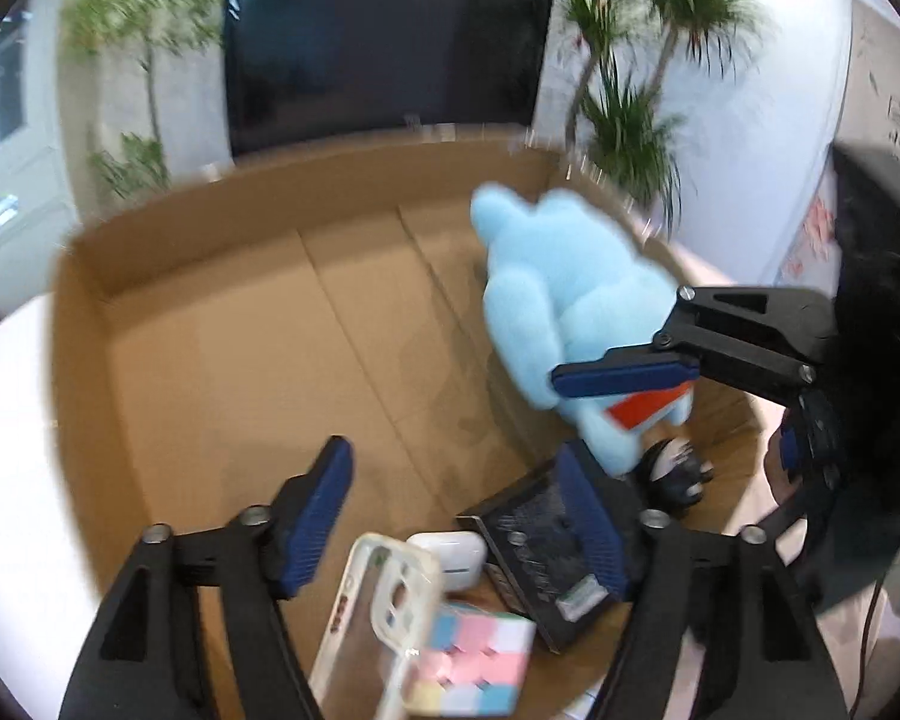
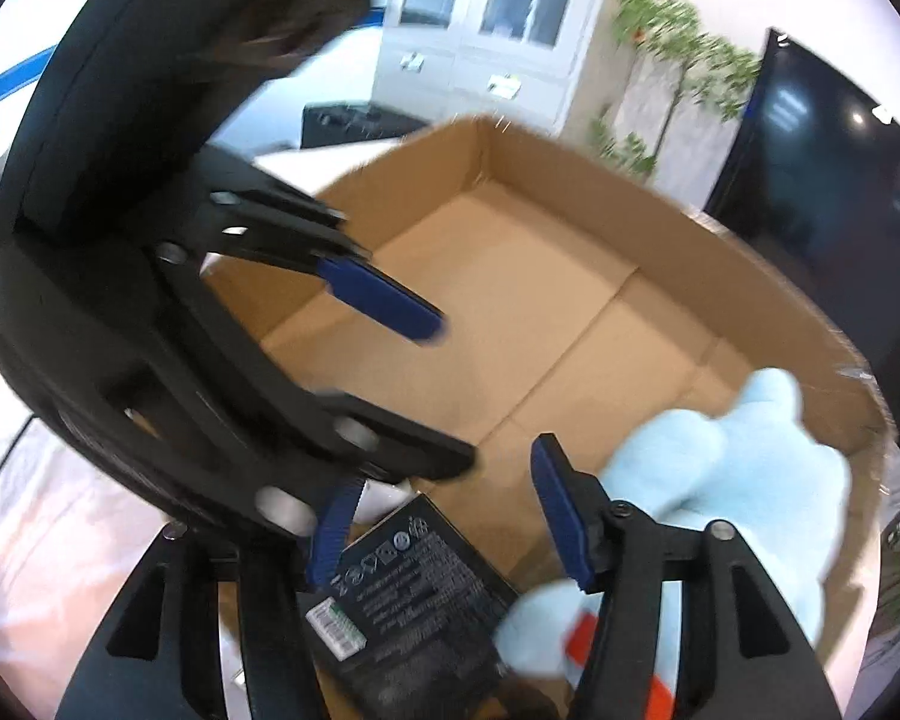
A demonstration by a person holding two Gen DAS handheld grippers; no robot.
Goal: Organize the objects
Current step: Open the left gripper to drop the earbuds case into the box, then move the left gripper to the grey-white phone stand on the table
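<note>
The left tongs gape wide over the near end of a cardboard box, half hiding a black booklet; a phone case, earbud case and pastel cube lie below. At right, a blue plush blurs behind the other tool.

The right tongs stand released, empty, over booklet and plush.
</note>
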